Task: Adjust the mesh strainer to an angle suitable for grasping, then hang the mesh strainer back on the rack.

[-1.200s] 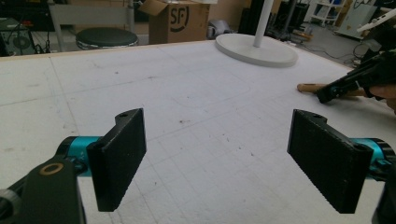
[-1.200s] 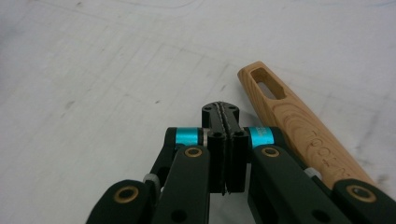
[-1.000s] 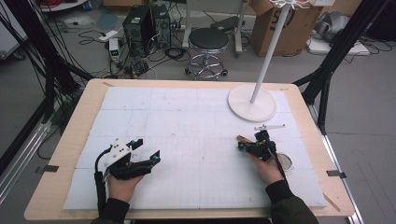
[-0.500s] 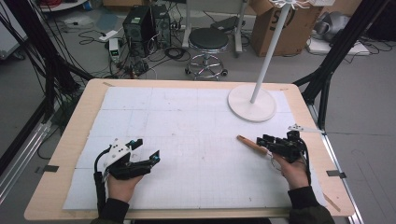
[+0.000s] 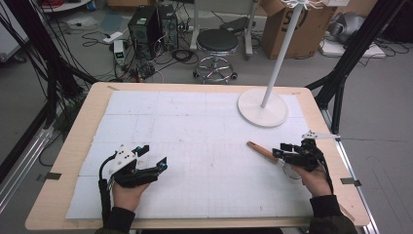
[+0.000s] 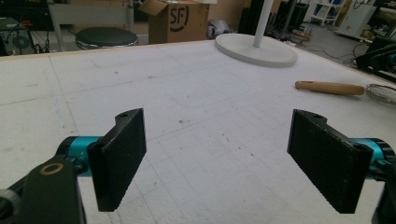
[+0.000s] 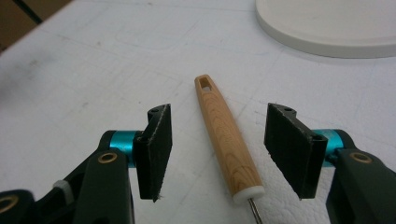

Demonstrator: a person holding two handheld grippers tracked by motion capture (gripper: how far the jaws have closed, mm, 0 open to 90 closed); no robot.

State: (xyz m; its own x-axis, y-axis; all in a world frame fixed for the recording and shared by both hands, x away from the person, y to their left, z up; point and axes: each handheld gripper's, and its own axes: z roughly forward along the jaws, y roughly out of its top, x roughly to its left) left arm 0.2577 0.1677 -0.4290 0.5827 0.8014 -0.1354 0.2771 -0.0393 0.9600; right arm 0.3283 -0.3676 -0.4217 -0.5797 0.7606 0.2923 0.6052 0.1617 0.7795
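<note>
A tool with a light wooden handle (image 5: pixel 262 150) lies on the white mat at the right, handle end pointing left. Its metal shaft leaves the handle's white collar toward my right hand, and a wire-mesh head (image 6: pixel 380 92) shows in the left gripper view. My right gripper (image 5: pixel 278 152) is open just right of the handle. In the right gripper view the handle (image 7: pixel 226 135) lies between the two pads (image 7: pixel 156 149) without touching either. My left gripper (image 5: pixel 152 156) rests open and empty at the front left, its pads (image 6: pixel 119 156) wide apart.
A white round stand base (image 5: pixel 263 107) with an upright pole sits at the back right of the wooden table (image 5: pixel 73 146). The white gridded mat (image 5: pixel 195 141) covers most of the top. A stool, boxes and cables stand on the floor beyond.
My right gripper has drawn back to the right along the tool, baring the wooden handle, which stays in place. The left gripper has not moved.
</note>
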